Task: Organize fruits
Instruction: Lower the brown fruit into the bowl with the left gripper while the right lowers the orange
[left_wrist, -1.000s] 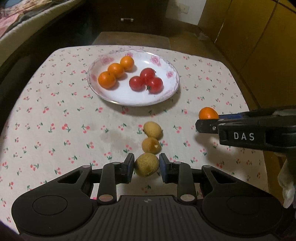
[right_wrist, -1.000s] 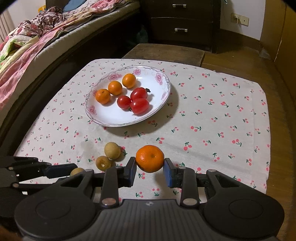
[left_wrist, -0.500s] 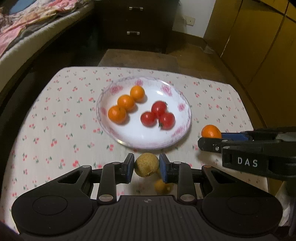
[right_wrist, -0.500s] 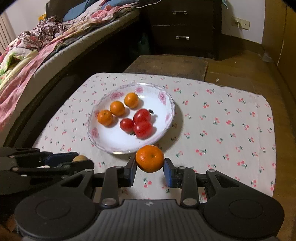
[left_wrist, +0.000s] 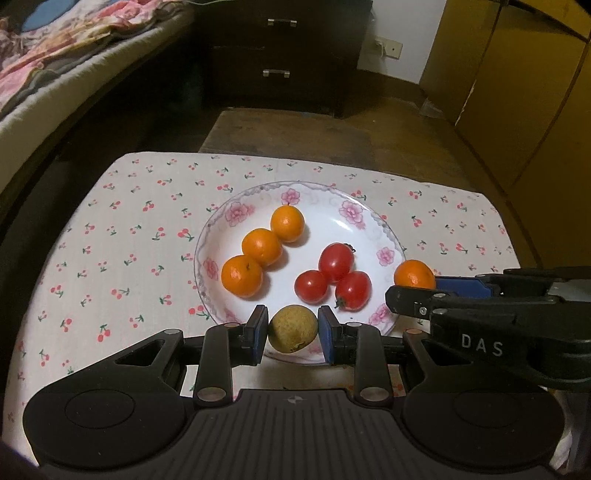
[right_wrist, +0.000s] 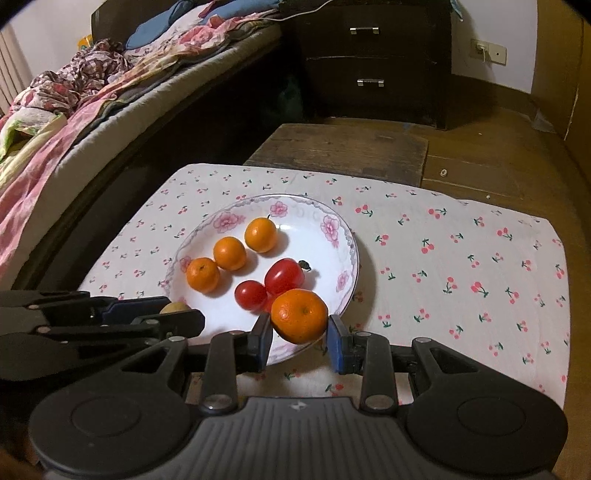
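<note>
A white plate with a pink-flower rim holds three mandarins in a row and three cherry tomatoes in a cluster. Over the plate's near rim, my left gripper is shut on a round yellow-brown fruit. Over the plate's near right rim, my right gripper is shut on a mandarin. The left wrist view shows that mandarin at the right gripper's tips. In the right wrist view the left gripper is low at the left.
The plate stands on a small table under a cherry-print cloth. A bed runs along the left. Beyond the table lie a wooden board and a dark chest of drawers. Yellow cupboards stand on the right.
Both grippers have carried their fruit forward from the near part of the cloth to the plate's near rim. The two other yellow fruits on the cloth have dropped out of view.
</note>
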